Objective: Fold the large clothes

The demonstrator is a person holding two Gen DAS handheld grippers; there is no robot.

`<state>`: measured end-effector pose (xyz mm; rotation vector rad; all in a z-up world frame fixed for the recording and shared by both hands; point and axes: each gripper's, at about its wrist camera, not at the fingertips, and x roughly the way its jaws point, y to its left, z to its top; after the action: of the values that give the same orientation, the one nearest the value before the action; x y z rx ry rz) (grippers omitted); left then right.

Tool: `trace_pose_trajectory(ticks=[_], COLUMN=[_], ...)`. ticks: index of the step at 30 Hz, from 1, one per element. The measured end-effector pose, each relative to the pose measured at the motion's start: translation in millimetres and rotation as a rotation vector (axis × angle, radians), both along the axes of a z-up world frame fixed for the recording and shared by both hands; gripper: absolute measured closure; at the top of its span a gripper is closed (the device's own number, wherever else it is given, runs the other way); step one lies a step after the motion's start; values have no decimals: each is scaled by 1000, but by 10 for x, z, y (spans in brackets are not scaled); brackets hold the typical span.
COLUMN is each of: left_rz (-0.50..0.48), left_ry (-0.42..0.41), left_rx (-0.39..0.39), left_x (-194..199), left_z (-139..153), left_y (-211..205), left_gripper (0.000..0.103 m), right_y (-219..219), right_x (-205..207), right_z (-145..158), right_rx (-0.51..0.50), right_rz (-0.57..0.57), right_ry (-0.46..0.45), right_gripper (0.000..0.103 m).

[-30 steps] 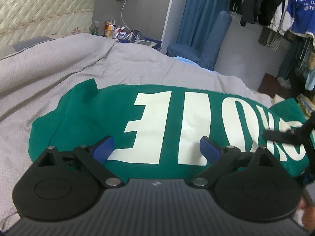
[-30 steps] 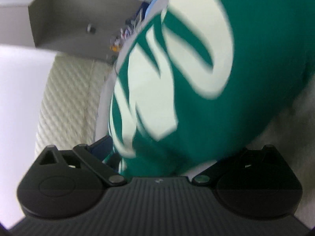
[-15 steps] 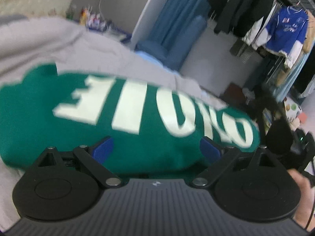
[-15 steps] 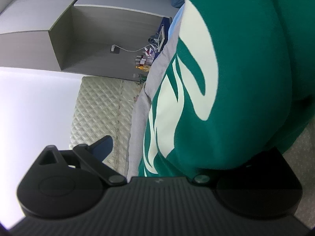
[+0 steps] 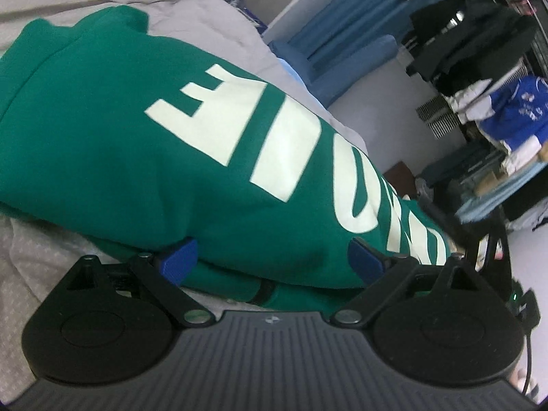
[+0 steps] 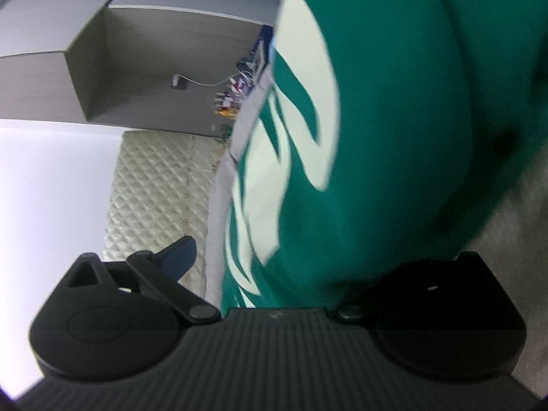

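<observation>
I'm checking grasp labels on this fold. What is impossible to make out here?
- Right wrist view: right hand-held gripper's far finger is buried under the green sweatshirt with cream lettering.
- Same view: lettering blurred, unreadable.
- Left wrist view: the sweatshirt hides the grey bedspread beneath it.

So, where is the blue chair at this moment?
The blue chair appears only in the left wrist view, upper middle, just beyond the far edge of the grey bedcover, with the blue curtain behind it. The green sweatshirt lies nearer the camera.
</observation>
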<state>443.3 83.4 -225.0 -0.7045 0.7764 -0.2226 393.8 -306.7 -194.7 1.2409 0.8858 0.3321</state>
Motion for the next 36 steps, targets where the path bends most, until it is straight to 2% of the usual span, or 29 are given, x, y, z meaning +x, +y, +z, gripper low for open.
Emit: trace_pose_trajectory(ticks=[6, 15, 19, 23, 27, 32, 36], left_rz=[18, 18, 27, 36, 42, 33, 27], left_ry=[8, 10, 6, -2, -6, -15, -6], left_rx=[-27, -26, -41, -62, -84, -69, -55], left_x=[54, 74, 58, 49, 45, 36, 23], left_z=[-38, -70, -100, -125, -149, -154, -170], left_y=[70, 131, 155, 150, 145, 88, 53], left_gripper=[7, 7, 7, 6, 4, 3, 3], right_y=[120, 141, 125, 62, 24, -28, -45], right_x=[-122, -142, -66, -20, -2, 13, -19], right_z=[-81, -231, -282, -256, -216, -179, -213], right_rx=[-20, -84, -85, -90, -33, 26, -25], right_rz=[52, 77, 23, -4, -19, -37, -25], right_ry=[60, 116, 98, 42, -2, -35, -25], right_gripper=[0, 0, 0, 0, 0, 0, 0])
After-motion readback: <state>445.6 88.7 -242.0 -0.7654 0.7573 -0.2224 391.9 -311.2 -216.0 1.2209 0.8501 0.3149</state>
